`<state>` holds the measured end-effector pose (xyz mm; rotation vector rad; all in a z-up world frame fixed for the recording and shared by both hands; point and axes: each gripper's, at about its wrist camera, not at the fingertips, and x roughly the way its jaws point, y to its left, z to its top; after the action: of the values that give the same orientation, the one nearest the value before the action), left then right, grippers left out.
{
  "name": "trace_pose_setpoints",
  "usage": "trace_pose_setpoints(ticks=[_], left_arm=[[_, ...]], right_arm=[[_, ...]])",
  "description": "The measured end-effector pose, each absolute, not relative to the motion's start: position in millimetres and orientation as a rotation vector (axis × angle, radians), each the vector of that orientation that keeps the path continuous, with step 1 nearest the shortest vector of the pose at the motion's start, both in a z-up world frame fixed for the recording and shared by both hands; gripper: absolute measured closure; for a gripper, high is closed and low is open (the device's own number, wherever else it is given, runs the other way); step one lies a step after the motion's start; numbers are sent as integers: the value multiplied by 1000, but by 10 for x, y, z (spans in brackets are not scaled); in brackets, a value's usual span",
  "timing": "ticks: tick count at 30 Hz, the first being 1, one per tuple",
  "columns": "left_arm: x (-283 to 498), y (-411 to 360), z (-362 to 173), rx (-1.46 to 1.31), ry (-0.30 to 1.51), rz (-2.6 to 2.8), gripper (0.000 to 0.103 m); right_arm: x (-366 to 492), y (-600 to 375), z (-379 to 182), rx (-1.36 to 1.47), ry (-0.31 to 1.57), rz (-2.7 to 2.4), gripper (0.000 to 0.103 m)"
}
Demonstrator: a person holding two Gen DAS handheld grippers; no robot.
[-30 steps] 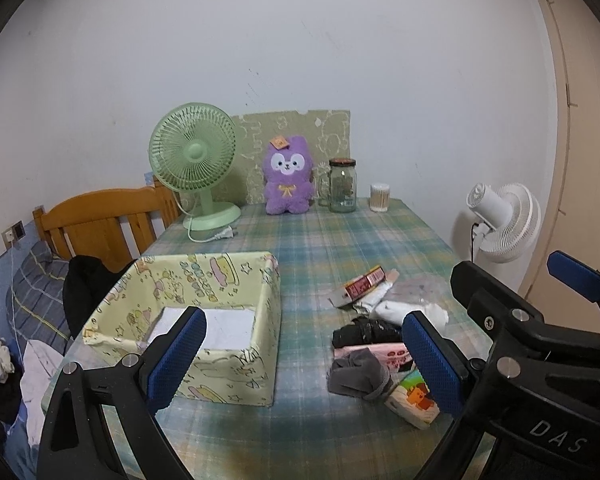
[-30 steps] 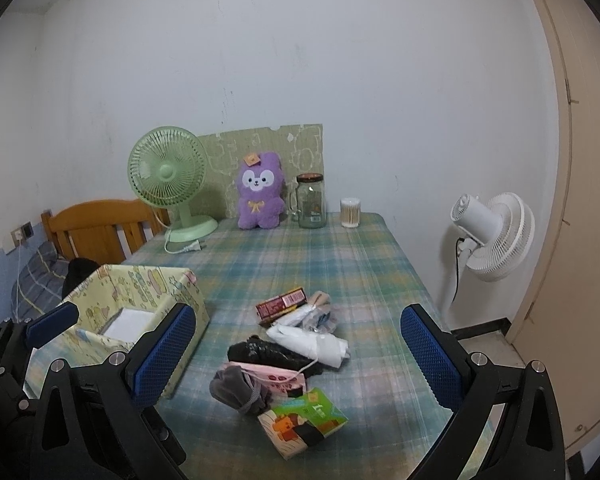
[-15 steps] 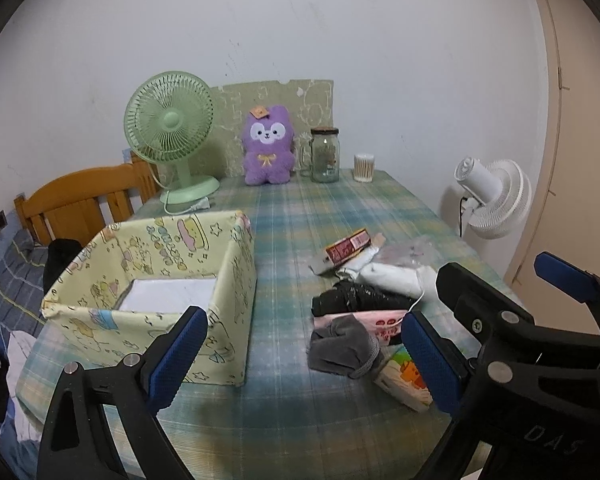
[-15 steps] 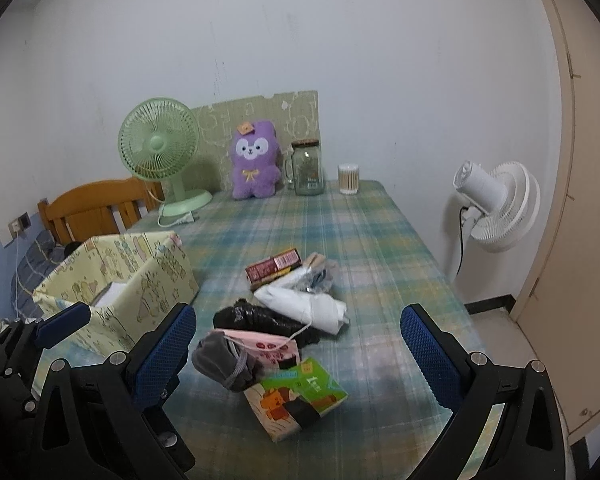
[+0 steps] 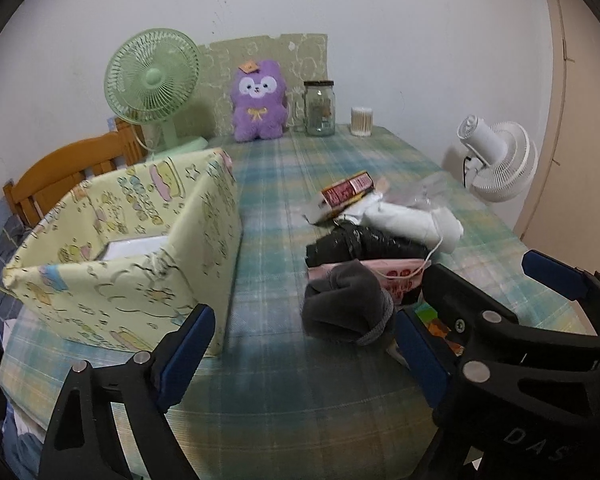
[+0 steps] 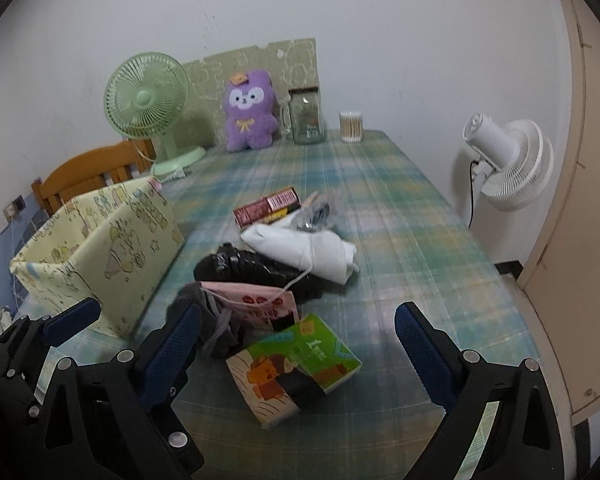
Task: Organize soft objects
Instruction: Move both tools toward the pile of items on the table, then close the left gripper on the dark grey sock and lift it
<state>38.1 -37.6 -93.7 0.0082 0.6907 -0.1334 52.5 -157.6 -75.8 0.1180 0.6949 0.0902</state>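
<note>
The left gripper (image 5: 300, 356) is narrowing its jaws slightly while nothing is lying between them yet, and it is pointing down toward the near edge of the table (image 5: 284, 184); the right gripper (image 6: 296, 348) is standing wide open and empty just beside it, with the green tissue pack (image 6: 296, 364) lying under its gap. Just ahead of the left gripper's right-hand finger the grey sock bundle (image 5: 348, 304) is resting at the near end of the pile, touching the pink pouch (image 5: 396, 280), with the black bundle (image 5: 364, 244) and the white rolled cloth (image 5: 412, 224) lying behind. The patterned fabric box (image 5: 140, 248) is standing open to the left, near the pile. Judging from this, the sock is the likely first pick: the jaws should be staying wide until they are straddling the bundle's middle, clear of the pouch's white cord (image 5: 424, 260), then closing firmly since soft cloth is yielding.
</note>
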Motion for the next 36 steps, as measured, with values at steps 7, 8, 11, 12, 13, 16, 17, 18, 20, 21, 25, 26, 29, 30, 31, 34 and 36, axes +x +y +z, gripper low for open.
trace_pose_setpoints(ticks=[7,8,11,12,13,16,17,18,20,21,25,26,29,30,31,34,36], left_arm=[[471,-450,-1034,2,713,-163,19],[489,-459,-1052,-5,718,-155,24],[566,-481,-1101,-25,736,-184,26],[571,-494,-1106,-27,739,-194,26],[580,-510,-1106,-25,740,-200,27],[604,-564,-1109,-18,743,-221,32],[623,-584,-1119,-16,744,-231,37],[626,-602,-1118,-17,745,-246,41],[603,-626,-1103,-13,737,-238,45],[589,-630,-1099,-14,730,-238,47],[534,-571,-1049,-24,719,-235,53],[526,-558,-1047,-20,716,-227,53],[464,-501,-1015,-10,706,-205,55],[440,-486,-1007,-5,705,-197,55],[409,-474,-1000,4,706,-187,55],[339,-420,-1006,22,708,-163,55],[304,-383,-1009,27,716,-151,55]], right_arm=[[601,-1637,-858,130,731,72,5],[618,-1641,-874,126,735,67,5],[662,-1642,-905,130,750,71,5],[674,-1648,-919,134,754,72,5],[684,-1646,-925,133,755,71,5],[717,-1654,-947,134,766,68,5],[729,-1661,-949,134,768,68,5],[738,-1666,-956,136,770,67,5],[740,-1665,-954,136,768,70,5],[741,-1662,-946,134,767,74,4],[722,-1623,-904,127,755,89,5],[709,-1614,-894,127,752,93,5],[664,-1586,-861,131,746,107,5],[645,-1571,-855,127,743,109,5],[637,-1559,-856,122,743,110,5],[591,-1513,-864,121,746,123,5],[567,-1483,-875,119,749,130,5]])
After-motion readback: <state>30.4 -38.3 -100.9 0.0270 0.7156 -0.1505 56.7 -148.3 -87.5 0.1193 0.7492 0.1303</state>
